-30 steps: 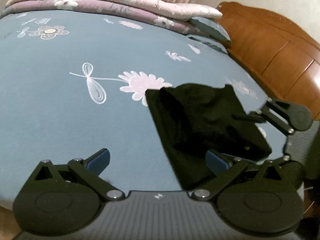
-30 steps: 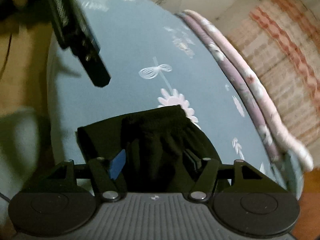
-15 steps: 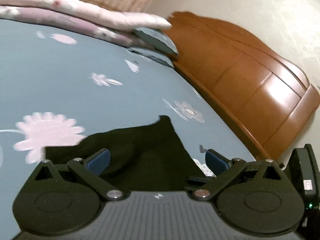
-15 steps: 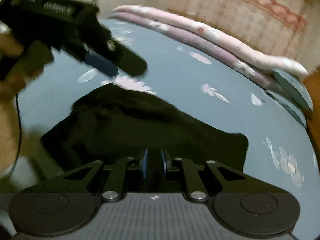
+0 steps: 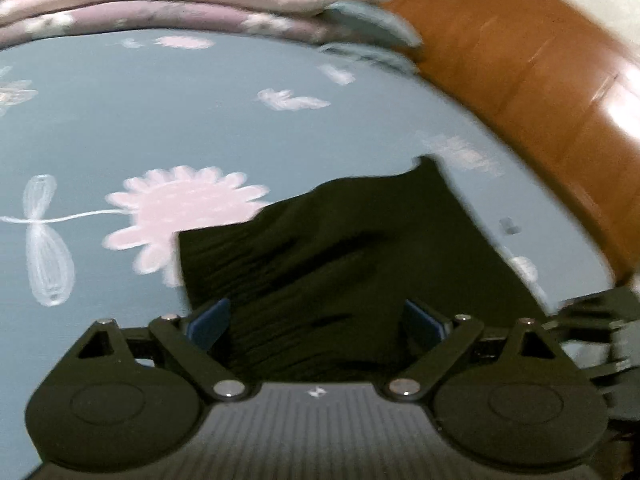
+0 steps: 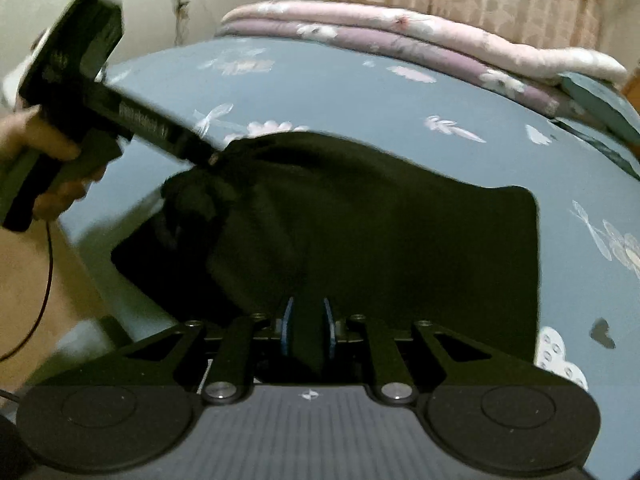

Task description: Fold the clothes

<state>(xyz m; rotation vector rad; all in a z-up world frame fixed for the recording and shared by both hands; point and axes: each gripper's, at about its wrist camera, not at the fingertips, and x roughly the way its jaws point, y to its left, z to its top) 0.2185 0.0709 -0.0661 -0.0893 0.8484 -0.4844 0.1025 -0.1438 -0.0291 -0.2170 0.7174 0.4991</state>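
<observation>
Now the black garment (image 6: 360, 216) lies rumpled on the blue flowered bed sheet (image 5: 160, 120), near the wooden headboard (image 5: 540, 92); right hand-held gripper (image 6: 307, 328) has narrow jaws that just eased slightly, pads pinching a fold of the cloth; left hand-held gripper (image 5: 316, 320) stands wide, just narrowing a little, cloth between its blue pads, not pressed; folded quilts (image 6: 400, 36) at the far edge.

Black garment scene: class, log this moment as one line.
right gripper: shut on black garment | left gripper: open over it | bedsheet: underneath
</observation>
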